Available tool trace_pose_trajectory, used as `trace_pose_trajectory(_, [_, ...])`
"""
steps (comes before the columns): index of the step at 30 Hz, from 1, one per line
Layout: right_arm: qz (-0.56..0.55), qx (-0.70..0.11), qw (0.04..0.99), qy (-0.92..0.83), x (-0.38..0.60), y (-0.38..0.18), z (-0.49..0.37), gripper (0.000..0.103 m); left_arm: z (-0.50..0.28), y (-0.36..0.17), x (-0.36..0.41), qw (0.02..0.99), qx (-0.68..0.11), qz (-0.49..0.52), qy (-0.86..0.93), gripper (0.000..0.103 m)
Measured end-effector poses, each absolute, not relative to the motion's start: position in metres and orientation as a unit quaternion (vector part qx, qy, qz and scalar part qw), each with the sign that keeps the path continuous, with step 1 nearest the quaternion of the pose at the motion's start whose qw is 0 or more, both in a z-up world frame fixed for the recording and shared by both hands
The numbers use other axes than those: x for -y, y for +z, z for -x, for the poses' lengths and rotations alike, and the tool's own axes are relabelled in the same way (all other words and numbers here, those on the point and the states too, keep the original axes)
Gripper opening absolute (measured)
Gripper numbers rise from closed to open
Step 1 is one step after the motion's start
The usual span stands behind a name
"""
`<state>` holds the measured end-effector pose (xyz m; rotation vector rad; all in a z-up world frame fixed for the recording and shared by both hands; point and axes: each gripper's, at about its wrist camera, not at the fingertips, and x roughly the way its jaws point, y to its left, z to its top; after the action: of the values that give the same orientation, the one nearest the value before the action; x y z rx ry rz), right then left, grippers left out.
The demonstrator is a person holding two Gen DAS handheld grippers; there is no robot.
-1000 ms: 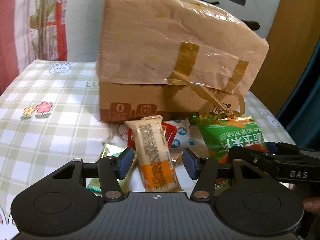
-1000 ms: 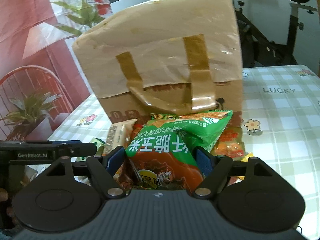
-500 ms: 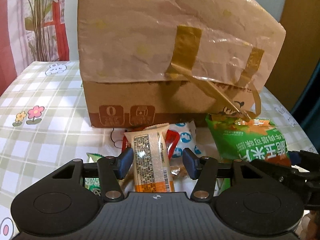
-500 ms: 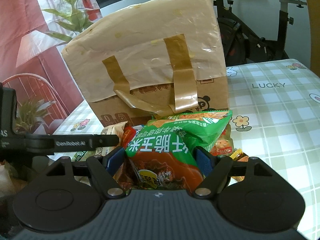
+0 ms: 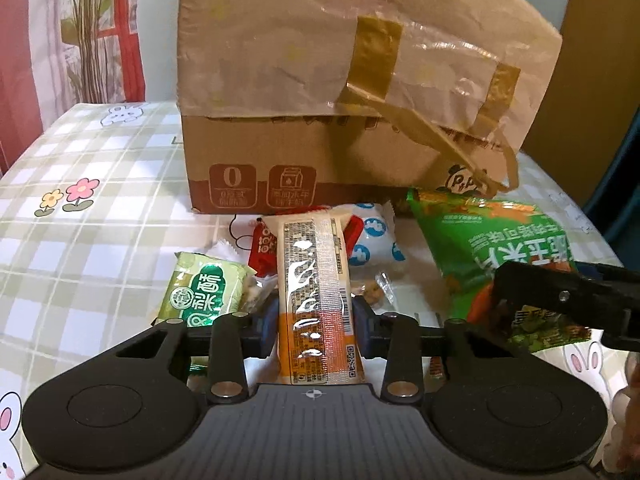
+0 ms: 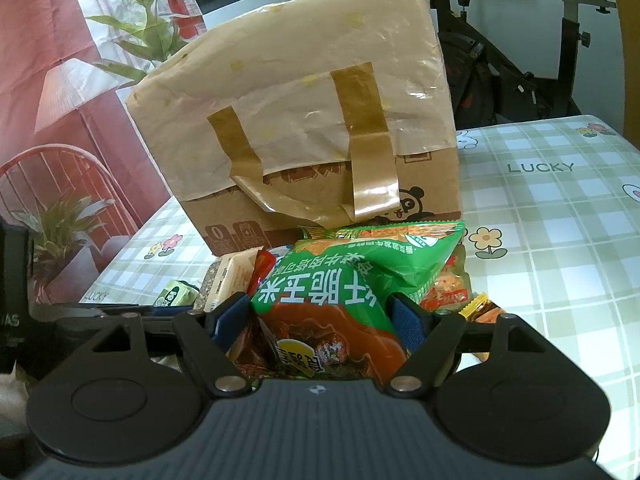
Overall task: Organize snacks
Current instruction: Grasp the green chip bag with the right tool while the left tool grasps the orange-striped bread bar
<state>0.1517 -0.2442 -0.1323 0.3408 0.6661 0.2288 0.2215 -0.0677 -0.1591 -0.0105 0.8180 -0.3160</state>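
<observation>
I have both tongs down in the snack pile at the foot of the cardboard box (image 5: 320, 148) on the checked tablecloth (image 5: 92, 232); my left gripper (image 5: 315, 322) is closing its jaws on the long cream-and-orange bar (image 5: 316, 300), pads already at its two sides; my right gripper (image 6: 320, 320) is clamped across the big green corn-snack bag (image 6: 352, 292), jaws fairly wide because the bag is puffy. So I judge this the pick-up step, two items at once; the small green packet (image 5: 204, 292) and the red and white wrappers lie loose beside the bar. Next I should let the left grip settle, then lift both clear; the slick bar may slip.
</observation>
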Motion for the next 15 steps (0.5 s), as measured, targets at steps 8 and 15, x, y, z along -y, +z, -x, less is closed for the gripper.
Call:
trace_pose_trajectory(8, [-0.163, -0.328, 0.922, 0.123, 0.242, -0.132, -0.15, 0.078, -0.207, -0.146, 0.053, 0.911, -0.382, 0.03, -0.155, 0.039])
trace_pose_trajectory(15, [-0.154, -0.34, 0.916, 0.145, 0.233, -0.131, -0.148, 0.078, -0.2, -0.138, 0.046, 0.911, -0.378, 0.049, -0.157, 0.039])
